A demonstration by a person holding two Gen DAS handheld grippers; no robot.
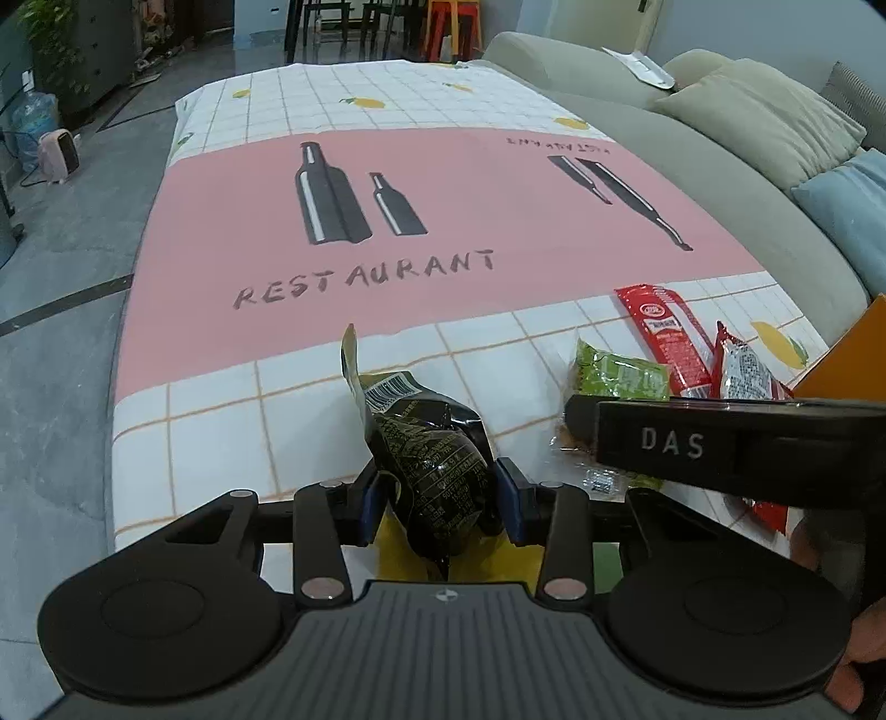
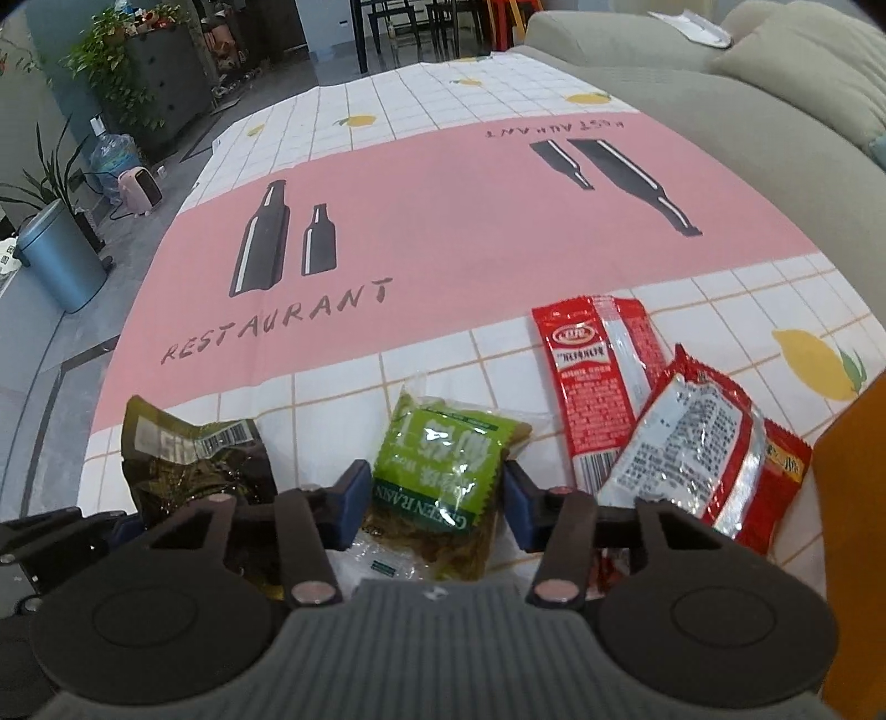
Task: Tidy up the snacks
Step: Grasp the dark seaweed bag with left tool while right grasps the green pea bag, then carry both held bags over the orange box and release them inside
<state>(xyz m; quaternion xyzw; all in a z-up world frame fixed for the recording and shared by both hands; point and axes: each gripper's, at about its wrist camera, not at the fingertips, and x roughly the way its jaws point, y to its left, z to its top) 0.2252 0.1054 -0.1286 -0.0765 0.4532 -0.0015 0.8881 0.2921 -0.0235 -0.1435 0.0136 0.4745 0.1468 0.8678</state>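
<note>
Sorting is mid-pick: our left hand-held gripper pinches the dark packet above the desk; our right hand-held gripper straddles the green packet, unclosed. Next, we likely squeeze, lift.

Ahead of the tongs stretches a table under a tablecloth with a pink centre printed with black bottles and "RESTAURANT", bordered in white grid with lemons. To the right runs a grey-green sofa with a beige cushion and a blue cushion. Left of the tongs lies grey tiled floor, with a blue bin, a water jug, a small pink heater and a dark cabinet topped with plants. Far ahead stand dark chairs and a red stool.
</note>
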